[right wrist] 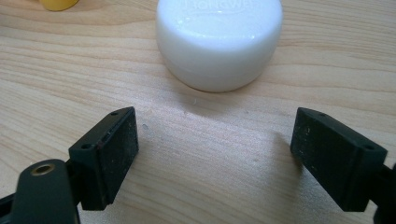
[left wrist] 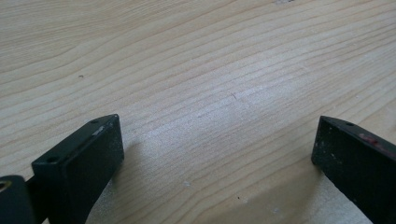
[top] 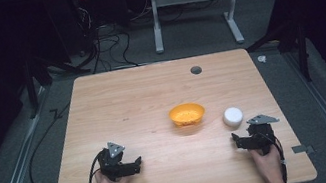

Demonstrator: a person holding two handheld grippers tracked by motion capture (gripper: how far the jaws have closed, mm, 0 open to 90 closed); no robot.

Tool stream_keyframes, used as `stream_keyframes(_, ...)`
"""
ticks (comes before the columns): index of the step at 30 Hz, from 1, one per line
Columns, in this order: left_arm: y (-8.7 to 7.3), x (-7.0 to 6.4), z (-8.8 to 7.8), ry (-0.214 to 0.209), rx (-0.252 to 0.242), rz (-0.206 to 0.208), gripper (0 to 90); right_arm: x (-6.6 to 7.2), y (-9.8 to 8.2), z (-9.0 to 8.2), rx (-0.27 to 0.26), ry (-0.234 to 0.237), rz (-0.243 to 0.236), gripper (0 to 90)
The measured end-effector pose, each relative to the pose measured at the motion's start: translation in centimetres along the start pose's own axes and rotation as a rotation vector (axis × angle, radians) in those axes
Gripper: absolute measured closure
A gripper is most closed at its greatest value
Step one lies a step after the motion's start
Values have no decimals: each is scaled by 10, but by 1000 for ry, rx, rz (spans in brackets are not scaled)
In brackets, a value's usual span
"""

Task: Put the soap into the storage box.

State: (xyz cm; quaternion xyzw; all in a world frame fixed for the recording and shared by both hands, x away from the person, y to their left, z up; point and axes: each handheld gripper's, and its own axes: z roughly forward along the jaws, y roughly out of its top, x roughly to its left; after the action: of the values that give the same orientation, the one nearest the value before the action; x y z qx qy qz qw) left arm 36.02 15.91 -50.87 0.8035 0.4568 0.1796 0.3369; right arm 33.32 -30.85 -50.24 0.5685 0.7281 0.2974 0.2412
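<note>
- My right tongs sit at the near right of the desk, and the white jar stands just ahead of them, toward the far edge and apart from them, with nothing touching.
- In the right gripper view the white jar lies straight ahead of my 2 jaws and a little above the gap between them. Bare wood separates it from the tips, so I judge a short push forward is what brings it between the pads.
- The jaws of my right tongs stand wide apart and hold nothing. The gap looks wider than the jar's body, so I think it fits without opening further.
- The jar is low and round with its lid on top, standing upright. It has no long axis to line up with, so any side approach serves.
- My left tongs rest at the near left of the desk, well apart from the jar. In the left gripper view their jaws also stand apart over bare wood, with nothing between them.
- The orange bowl sits just left of the jar, between my 2 hands but farther up the desk. My right hand is clearly the nearer one to the jar, so I judge the reach is its job.
- The bowl's nearness matters: I would keep the left jaw from swinging wide toward it.
</note>
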Motion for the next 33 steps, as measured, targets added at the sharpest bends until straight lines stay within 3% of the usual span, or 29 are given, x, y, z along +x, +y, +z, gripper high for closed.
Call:
stream_keyframes(22, -1, 0, -1, -1, -10, -4, 62, -2, 2, 2, 3, 27, -25, 155)
stream_keyframes(33, -1, 0, -1, 3, -15, -8, 72, -7, 1, -4, -17, 8, 24, 164)
